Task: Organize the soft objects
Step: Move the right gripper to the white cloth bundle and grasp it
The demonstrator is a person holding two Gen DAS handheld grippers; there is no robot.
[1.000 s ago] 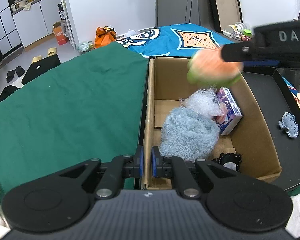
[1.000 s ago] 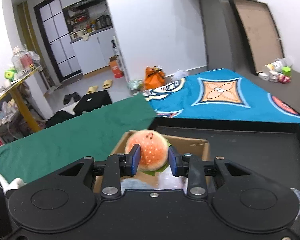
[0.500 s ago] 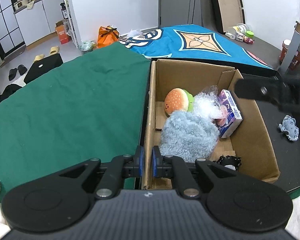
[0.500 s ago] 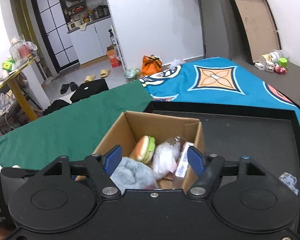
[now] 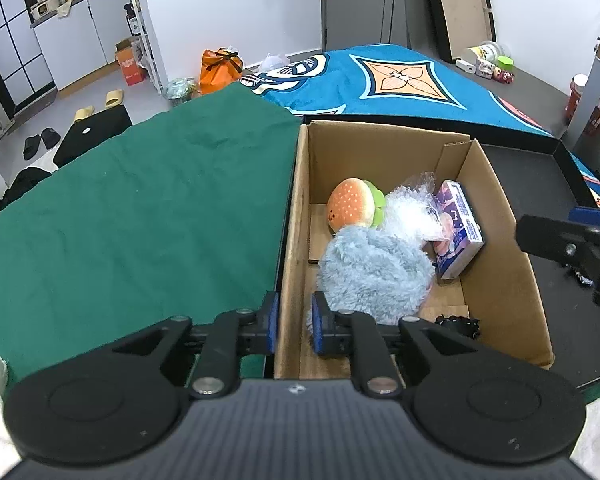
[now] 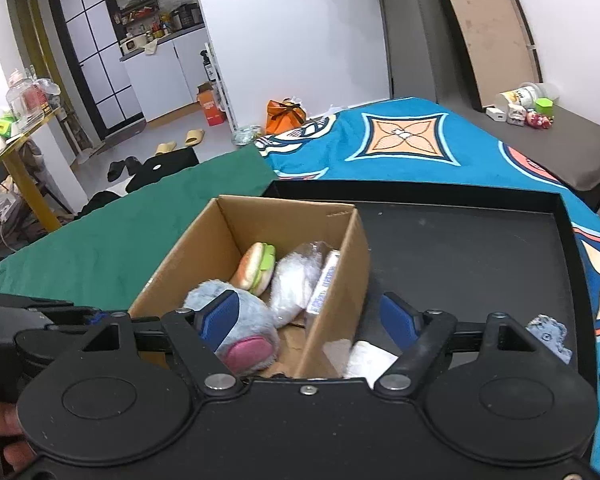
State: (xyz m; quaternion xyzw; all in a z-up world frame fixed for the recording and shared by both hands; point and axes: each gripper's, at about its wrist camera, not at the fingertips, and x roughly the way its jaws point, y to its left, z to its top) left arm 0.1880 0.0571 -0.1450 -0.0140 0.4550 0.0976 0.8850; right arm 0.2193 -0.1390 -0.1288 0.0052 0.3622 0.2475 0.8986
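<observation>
An open cardboard box holds a burger plush, a fluffy blue plush, a clear bag of white stuffing, a purple packet and a small black item. My left gripper is shut on the box's near-left wall. My right gripper is open and empty, above the box's right wall; it shows at the right edge of the left wrist view. A small blue-grey plush lies on the black tray.
The box sits in a black tray on a bed. A green cloth covers the left side and a blue patterned blanket lies behind. A white folded item lies on the tray by the box's right wall.
My right gripper opened and let the burger plush fall into the box, then drew back to the right. The left gripper stayed on the box wall.
</observation>
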